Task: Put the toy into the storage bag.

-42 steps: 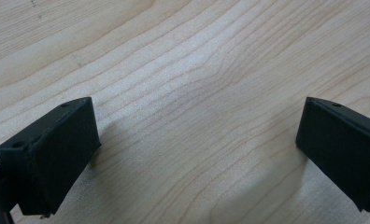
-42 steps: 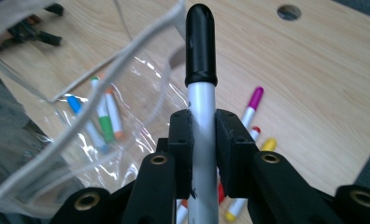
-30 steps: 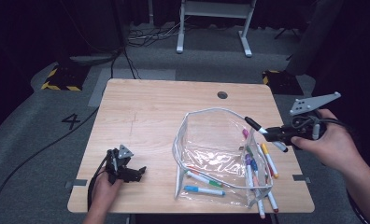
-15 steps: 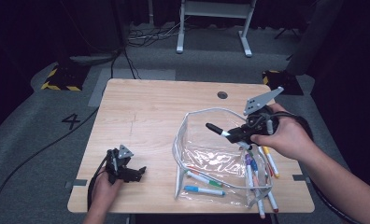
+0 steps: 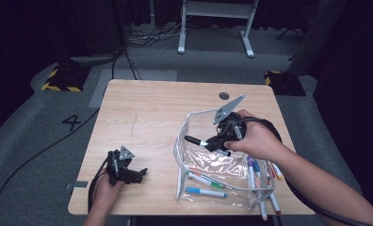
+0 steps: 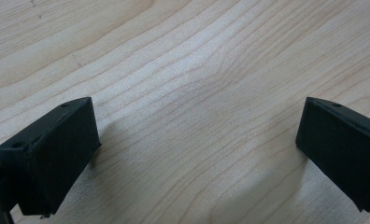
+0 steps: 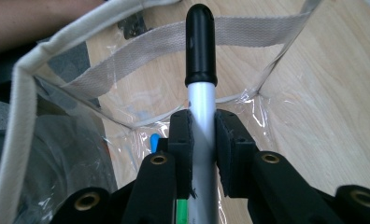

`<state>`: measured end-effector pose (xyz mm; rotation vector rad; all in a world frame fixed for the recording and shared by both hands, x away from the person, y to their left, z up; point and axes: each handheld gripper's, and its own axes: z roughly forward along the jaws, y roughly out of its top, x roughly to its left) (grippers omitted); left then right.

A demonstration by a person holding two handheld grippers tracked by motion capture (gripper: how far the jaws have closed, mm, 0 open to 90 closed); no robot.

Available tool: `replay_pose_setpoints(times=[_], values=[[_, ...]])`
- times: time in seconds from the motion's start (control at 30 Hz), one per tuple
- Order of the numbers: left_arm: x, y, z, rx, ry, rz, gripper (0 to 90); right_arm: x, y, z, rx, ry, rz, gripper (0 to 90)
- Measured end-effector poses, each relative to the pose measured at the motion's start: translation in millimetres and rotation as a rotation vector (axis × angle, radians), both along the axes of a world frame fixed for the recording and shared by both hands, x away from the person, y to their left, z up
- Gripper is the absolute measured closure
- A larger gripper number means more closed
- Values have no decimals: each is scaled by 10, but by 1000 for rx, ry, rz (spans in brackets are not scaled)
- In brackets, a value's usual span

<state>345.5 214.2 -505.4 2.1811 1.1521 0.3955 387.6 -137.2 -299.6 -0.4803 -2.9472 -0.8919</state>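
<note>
Right gripper (image 7: pixel 202 140) pinches a black-capped marker (image 7: pixel 201 70) cap-first over the clear pouch's (image 5: pixel 213 162) open mouth near the table's (image 5: pixel 156 108) right edge, apparently to drop it in, while the left gripper (image 6: pixel 197 154) rests spread near the front-left corner.

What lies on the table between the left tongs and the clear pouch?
Nothing: in the high view the wood of the table is bare between the left tongs and the clear pouch.
</note>
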Motion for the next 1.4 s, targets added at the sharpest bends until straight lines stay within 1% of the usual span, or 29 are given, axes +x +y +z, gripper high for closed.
replay_pose_setpoints(times=[0.13, 0.27, 0.3, 0.53, 0.77, 0.9, 1.13, 1.3, 1.33, 1.4], values=[[0, 0, 0, 0, 0, 0, 0, 25, 84, -120, -24, 17, 12, 776], [0, 0, 0, 0, 0, 0, 0, 34, 147, -266, -62, 44, 28, 776], [0, 0, 0, 0, 0, 0, 0, 35, 161, -307, -79, 50, 26, 776], [0, 0, 0, 0, 0, 0, 0, 70, 213, -513, -155, 87, 27, 776], [0, 0, 0, 1, 0, 0, 0, 107, 279, -702, -241, 107, 42, 776], [0, 0, 0, 0, 0, 0, 0, 130, 331, -772, -284, 110, 56, 775], [1, 2, 1, 3, -1, -2, 0, 144, 422, -910, -337, 132, 69, 776], [0, 0, 0, 1, 0, 0, 0, 165, 451, -972, -355, 136, 76, 776], [0, 0, 0, 1, 0, 0, 0, 164, 453, -981, -363, 137, 73, 776], [0, 0, 0, 0, 0, -1, 0, 169, 452, -1023, -378, 138, 84, 777]])
